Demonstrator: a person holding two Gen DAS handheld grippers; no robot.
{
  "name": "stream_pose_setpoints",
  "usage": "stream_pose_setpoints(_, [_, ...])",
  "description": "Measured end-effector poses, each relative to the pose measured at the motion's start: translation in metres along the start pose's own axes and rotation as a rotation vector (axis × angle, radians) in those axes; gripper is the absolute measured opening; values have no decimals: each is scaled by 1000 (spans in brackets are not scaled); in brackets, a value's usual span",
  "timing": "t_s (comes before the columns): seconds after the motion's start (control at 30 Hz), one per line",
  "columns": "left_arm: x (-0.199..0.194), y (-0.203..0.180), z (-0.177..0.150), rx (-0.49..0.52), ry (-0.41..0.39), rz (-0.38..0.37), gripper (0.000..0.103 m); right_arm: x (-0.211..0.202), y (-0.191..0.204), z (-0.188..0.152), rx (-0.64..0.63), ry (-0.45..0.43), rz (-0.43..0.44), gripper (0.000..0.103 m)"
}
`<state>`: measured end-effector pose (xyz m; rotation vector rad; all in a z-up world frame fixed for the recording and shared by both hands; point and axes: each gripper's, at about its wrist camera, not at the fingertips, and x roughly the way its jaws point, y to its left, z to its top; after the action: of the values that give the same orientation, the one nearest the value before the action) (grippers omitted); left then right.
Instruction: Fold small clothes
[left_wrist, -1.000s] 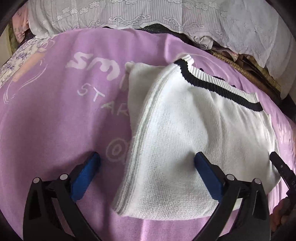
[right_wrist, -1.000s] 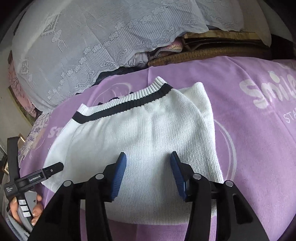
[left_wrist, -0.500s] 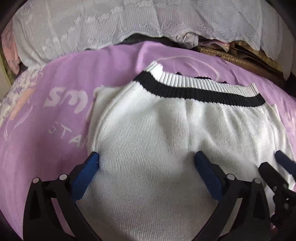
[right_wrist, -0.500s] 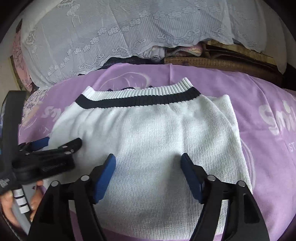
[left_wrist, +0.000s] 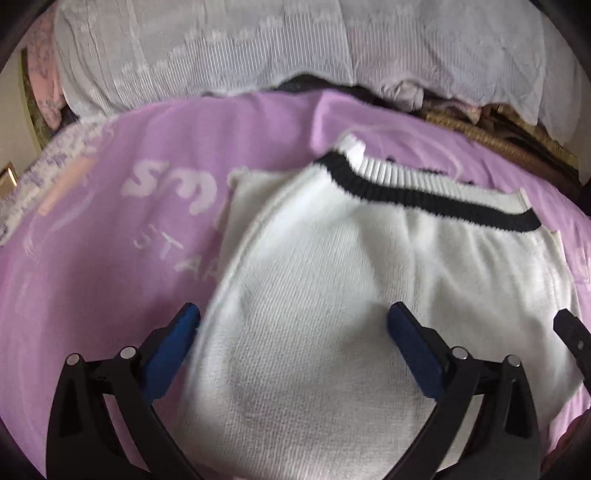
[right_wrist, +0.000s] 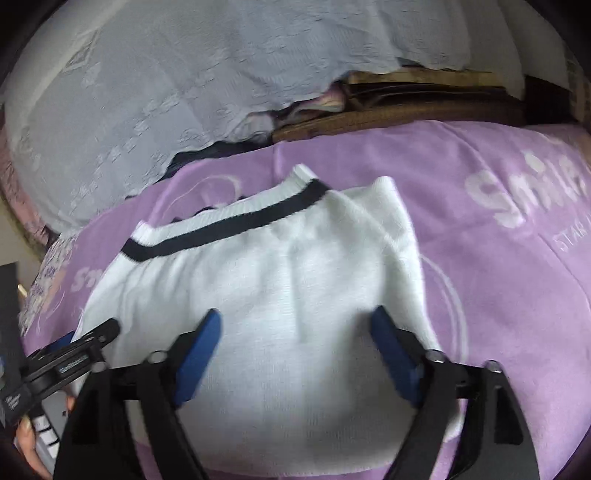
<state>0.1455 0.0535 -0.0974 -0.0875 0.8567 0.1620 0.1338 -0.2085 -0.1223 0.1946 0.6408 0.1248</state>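
A small white knit sweater (left_wrist: 332, 295) with a black-banded ribbed hem lies folded flat on a purple blanket (left_wrist: 110, 258). It also shows in the right wrist view (right_wrist: 288, 288). My left gripper (left_wrist: 293, 332) is open and empty, low over the sweater's near left part, with its left pad at the sweater's left edge. My right gripper (right_wrist: 295, 339) is open and empty, low over the sweater's near right part. The right gripper's tip (left_wrist: 570, 332) shows at the right edge of the left wrist view. The left gripper (right_wrist: 74, 354) shows at lower left in the right wrist view.
The purple blanket (right_wrist: 498, 277) has white lettering and covers the bed. White lace cloth (left_wrist: 258, 48) is piled along the far side. Brown woven mats (right_wrist: 406, 107) lie behind the blanket at the back right.
Both grippers have shifted over the sweater; the left view swung right, then partly back left. The right gripper opened wider. The sweater has not visibly moved.
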Motion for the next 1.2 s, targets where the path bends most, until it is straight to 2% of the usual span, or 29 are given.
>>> stream_pose_setpoints(0.03, [2,4,2,-19,7,-20,99,2,6,-1,-35,16,-5,100])
stream_pose_setpoints(0.1, [3,9,2,-46,21,-51,99,5,14,-3,-74,32,-42,100])
stream_pose_setpoints(0.17, [2,10,1,-49,16,-53,99,2,10,-3,-54,22,-21,99])
stream_pose_setpoints(0.27, [-4,6,-2,-27,-15,-23,99,-11,-1,-3,5,-40,9,99])
stream_pose_setpoints(0.33, [-9,3,-3,-14,-41,-4,99,-25,-7,-1,32,-116,-28,99])
stream_pose_setpoints(0.43, [-12,3,-3,-7,-59,5,99,-33,-15,5,48,-169,-58,99])
stream_pose_setpoints(0.5, [-10,3,-3,-5,-50,16,99,-26,-20,7,50,-141,-98,99])
stream_pose_setpoints(0.57, [-6,3,-2,-5,-30,16,99,-7,-29,7,78,-41,-128,99])
stream_pose_setpoints(0.63, [-5,5,-1,-12,-25,6,99,14,-48,7,159,73,-83,100])
stream_pose_setpoints(0.7, [-5,5,-1,-12,-24,5,99,10,-54,8,188,48,-53,99])
stream_pose_setpoints(0.8, [-7,4,-2,-6,-36,14,99,12,-51,7,177,43,-60,99])
stream_pose_setpoints(1.2, [-34,-5,-3,35,-149,24,99,2,-58,1,223,15,-12,99])
